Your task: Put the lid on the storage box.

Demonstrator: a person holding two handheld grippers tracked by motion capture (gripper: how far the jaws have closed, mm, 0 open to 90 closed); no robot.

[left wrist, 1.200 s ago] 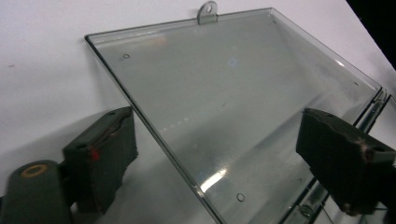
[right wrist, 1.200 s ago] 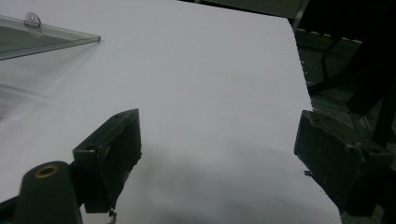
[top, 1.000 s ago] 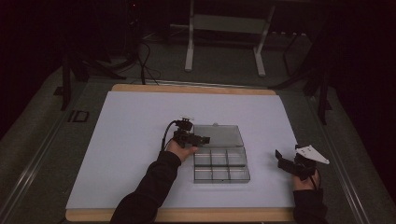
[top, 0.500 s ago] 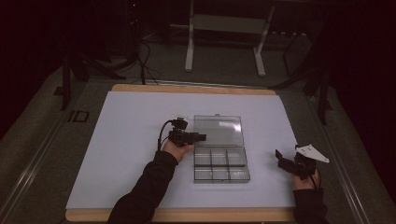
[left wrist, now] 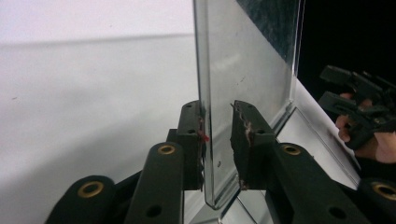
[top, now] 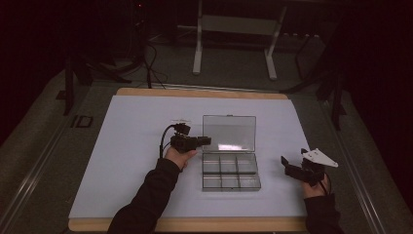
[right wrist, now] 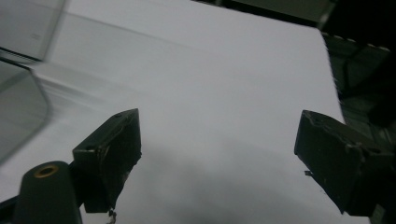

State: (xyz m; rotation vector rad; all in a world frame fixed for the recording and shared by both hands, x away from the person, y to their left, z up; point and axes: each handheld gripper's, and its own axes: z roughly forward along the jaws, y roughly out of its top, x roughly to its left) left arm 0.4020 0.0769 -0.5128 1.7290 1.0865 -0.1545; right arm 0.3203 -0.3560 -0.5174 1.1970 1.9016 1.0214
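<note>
A clear plastic box (top: 230, 168) with little compartments sits near the middle of a white sheet (top: 131, 161) that covers the bench (top: 195, 92). The box is open. Its clear lid (top: 229, 132) stands up at the far side.

The left claw (top: 204, 141) is at the left edge of the lid, down low near the hinge. In the left gripper view the lid (left wrist: 247, 79) stands between the two black jaws of the left claw (left wrist: 218, 135). The jaws are close together, one on each side of the lid. The left jaw seems to touch it. A thin gap shows by the right jaw, so I cannot tell if the pinch is tight.

The right claw (top: 290, 165) is over the sheet, to the right of the box and apart from it. In the right gripper view the right claw (right wrist: 217, 144) has its jaws wide apart with nothing between them but the white sheet (right wrist: 210, 84).
</note>
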